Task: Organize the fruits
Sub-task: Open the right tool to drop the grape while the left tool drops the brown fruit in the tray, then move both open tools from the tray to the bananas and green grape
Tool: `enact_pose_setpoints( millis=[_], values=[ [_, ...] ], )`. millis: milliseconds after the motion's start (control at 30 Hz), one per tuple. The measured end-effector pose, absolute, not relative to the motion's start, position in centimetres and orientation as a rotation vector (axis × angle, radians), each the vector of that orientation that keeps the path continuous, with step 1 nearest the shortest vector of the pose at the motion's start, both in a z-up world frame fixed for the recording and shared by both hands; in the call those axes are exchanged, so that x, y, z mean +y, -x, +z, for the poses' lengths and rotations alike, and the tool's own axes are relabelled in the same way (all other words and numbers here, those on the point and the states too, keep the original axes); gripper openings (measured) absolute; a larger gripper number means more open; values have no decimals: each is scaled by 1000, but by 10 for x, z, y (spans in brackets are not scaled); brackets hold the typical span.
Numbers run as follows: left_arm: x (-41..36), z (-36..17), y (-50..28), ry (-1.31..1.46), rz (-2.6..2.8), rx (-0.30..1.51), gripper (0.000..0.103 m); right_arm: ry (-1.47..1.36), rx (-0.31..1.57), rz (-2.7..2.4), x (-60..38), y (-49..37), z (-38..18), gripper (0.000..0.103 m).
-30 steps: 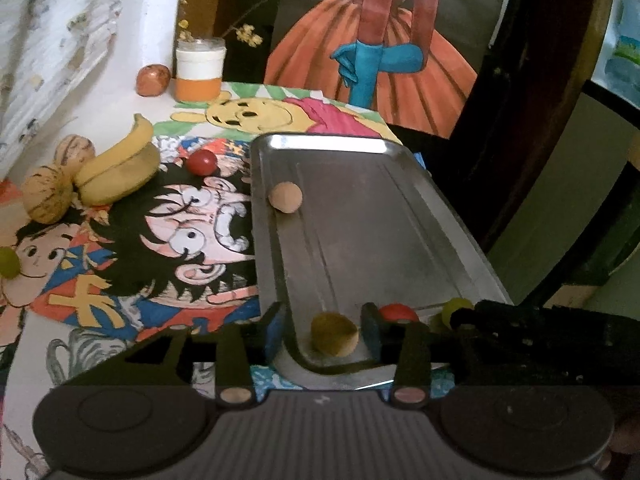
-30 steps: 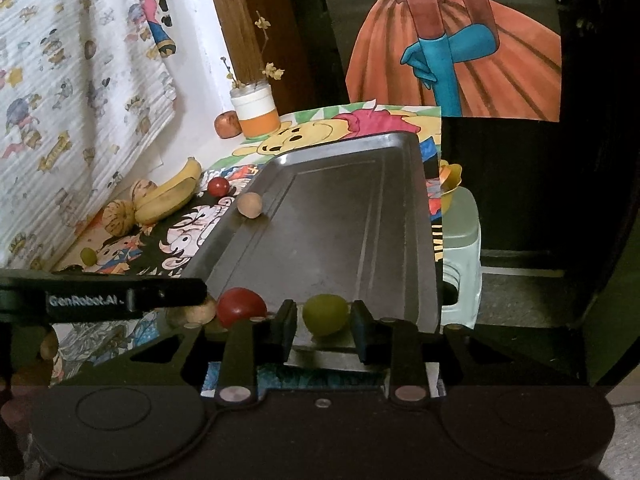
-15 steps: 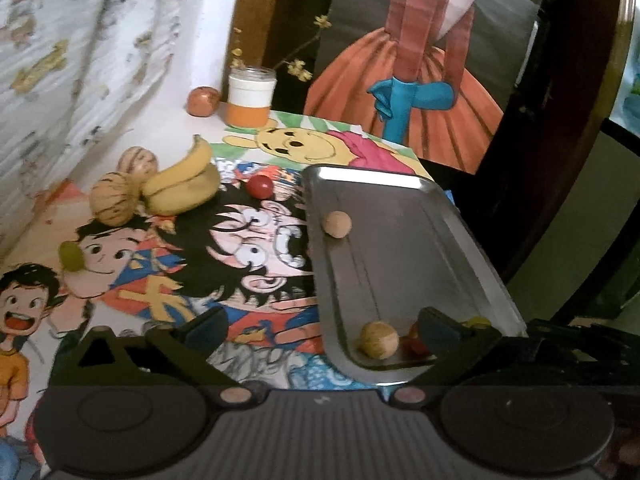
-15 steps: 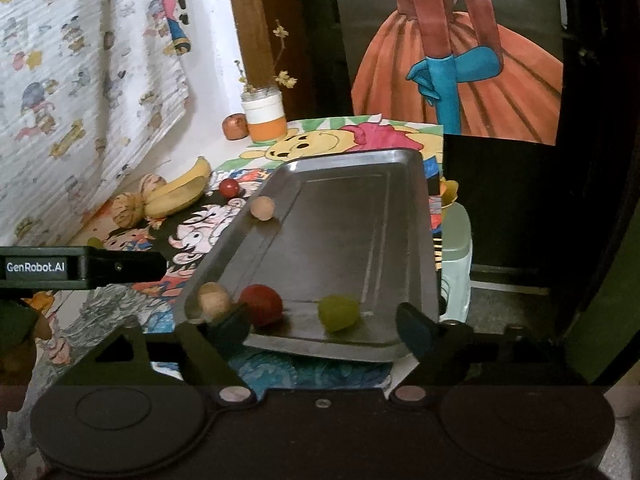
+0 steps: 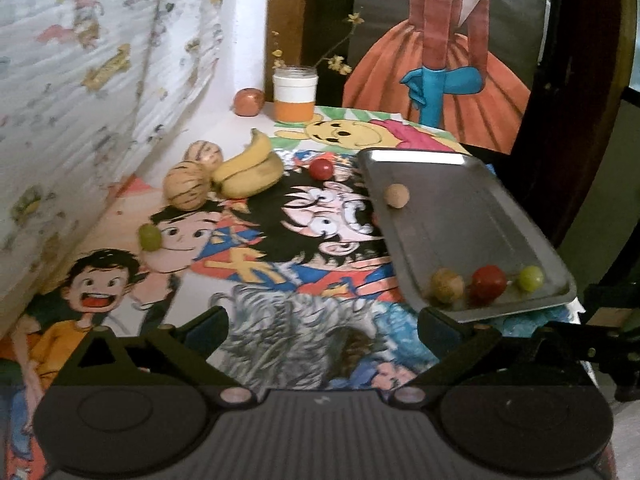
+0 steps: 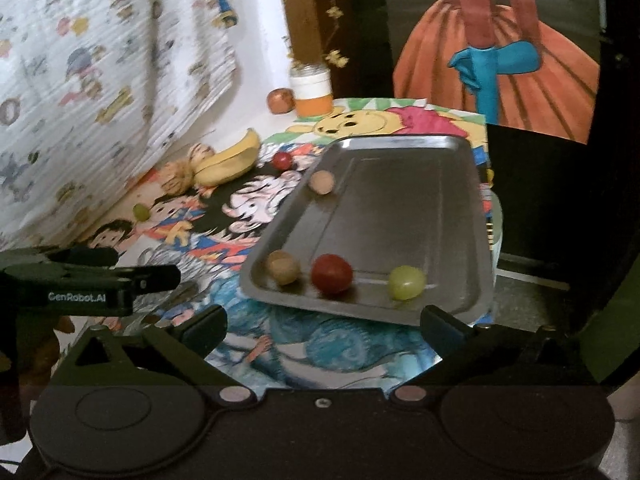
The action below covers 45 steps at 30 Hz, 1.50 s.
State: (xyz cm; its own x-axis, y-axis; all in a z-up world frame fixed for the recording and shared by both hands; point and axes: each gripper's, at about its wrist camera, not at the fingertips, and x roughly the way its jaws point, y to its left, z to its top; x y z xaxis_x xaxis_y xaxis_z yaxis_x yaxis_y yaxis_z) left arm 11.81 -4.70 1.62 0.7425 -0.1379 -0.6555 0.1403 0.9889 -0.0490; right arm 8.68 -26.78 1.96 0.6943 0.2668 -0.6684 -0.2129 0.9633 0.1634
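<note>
On the near end of the metal tray, a tan fruit, a red fruit and a green grape sit in a row; a 4th round tan fruit rests against the far left rim. My right tongs have just been opening and now stand fully spread with nothing between them, short of the tray's near lip. My left tongs are as wide and as empty, over the cartoon mat.

These round fruits roll easily, I think: a knock on the tray's near lip could send them along it. The tray's right edge appears to overhang the table, so a hard press there might tip it.

The left view shows more of what remains loose on the mat: bananas, 2 striped melons, a green grape and a small red fruit. The right view shows the drop beyond the tray's right edge, and the left tongs' black arm.
</note>
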Motion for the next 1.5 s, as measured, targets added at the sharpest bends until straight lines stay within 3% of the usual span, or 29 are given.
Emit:
enact_pose_setpoints(
  millis=[833, 1500],
  values=[
    [37, 12, -87, -13, 40, 719, 103, 30, 803, 418, -206, -102, 32, 102],
    [54, 31, -130, -32, 61, 619, 103, 66, 585, 598, -171, -207, 107, 102]
  ],
)
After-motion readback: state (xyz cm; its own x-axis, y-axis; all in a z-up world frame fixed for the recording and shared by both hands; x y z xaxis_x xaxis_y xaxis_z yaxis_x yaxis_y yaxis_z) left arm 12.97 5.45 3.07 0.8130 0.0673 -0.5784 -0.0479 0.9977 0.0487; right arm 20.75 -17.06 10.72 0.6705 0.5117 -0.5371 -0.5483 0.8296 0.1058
